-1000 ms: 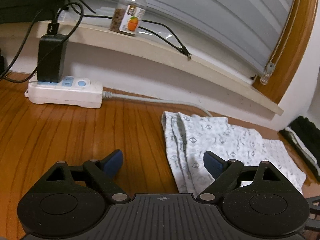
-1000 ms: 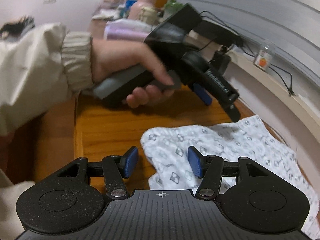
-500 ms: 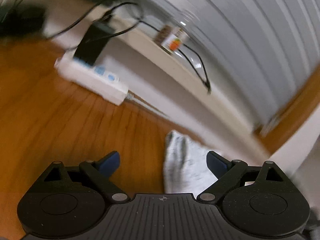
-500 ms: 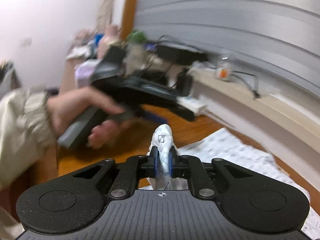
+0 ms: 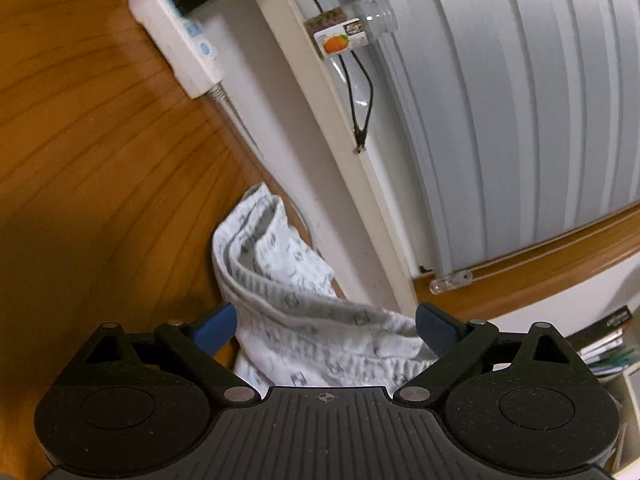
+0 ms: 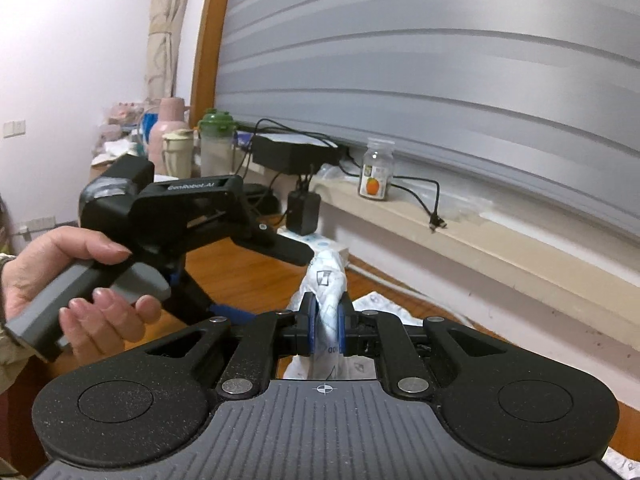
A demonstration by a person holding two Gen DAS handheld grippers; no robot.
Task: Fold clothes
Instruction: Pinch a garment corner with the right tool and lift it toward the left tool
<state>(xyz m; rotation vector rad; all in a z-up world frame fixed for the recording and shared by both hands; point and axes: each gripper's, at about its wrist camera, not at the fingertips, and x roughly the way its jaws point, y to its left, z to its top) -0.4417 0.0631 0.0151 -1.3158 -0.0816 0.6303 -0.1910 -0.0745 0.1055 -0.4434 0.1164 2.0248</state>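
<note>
**Right gripper pinches cloth; left gripper spread wide over waistband**

The right gripper (image 6: 325,326) is pinched tight on a bunched fold of the white patterned cloth (image 6: 326,280). The fold stands up between the blue pads and rises above them. The rest of the cloth lies on the wooden table (image 6: 236,264) below and to the right of the fingers, near the wall.

In the right wrist view the left gripper (image 6: 256,268) sits to the left of the pinched fold, with its upper finger reaching to the top of that fold. A hand (image 6: 76,280) wraps its grey handle, thumb on top, fingers curled beneath the trigger; a beige sleeve edge shows at the wrist.

In the left wrist view the scene appears strongly rolled. The left gripper's (image 5: 326,326) jaws stand wide apart, one blue pad on each side of the cloth's (image 5: 280,280) ribbed waistband. Neither pad presses on it. The cloth lies crumpled against the wall, below the power strip (image 5: 180,36) and the sill holding a jar (image 5: 348,34).
</note>
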